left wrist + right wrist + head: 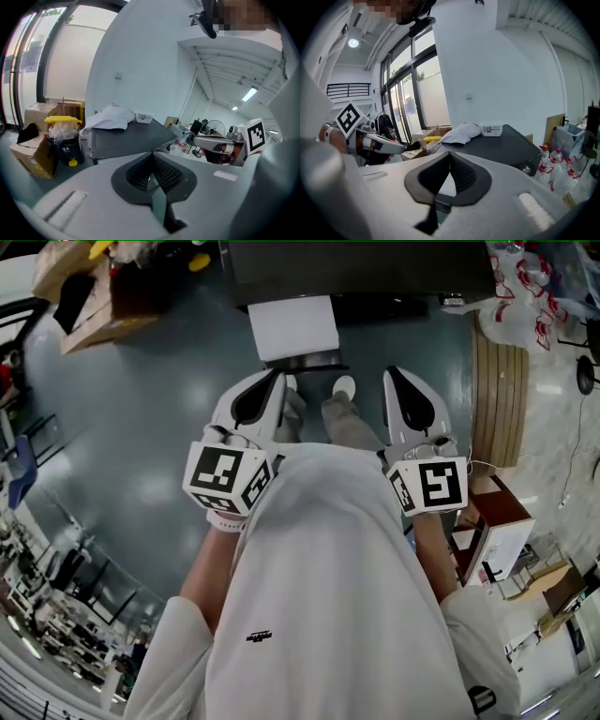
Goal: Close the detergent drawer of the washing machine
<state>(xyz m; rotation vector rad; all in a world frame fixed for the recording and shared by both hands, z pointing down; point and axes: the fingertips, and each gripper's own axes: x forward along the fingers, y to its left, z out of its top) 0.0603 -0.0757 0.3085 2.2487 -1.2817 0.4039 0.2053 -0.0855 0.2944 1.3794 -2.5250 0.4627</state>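
white detergent drawer ahead, apart from left tool, right tool; both clenched empty.

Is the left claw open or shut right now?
Shut: in the left gripper view, the left claw has its tips meeting, with nothing held between them.

the floor is glossy grey-blue and smooth enough to mirror the lamps. the washing machine has a matt dark top with crumpled white cloth on it. its detergent drawer looks like smooth white plastic. the left gripper and right gripper have matt white plastic shells, and their fingers are faced in ribbed black. the cardboard boxes are dull brown.
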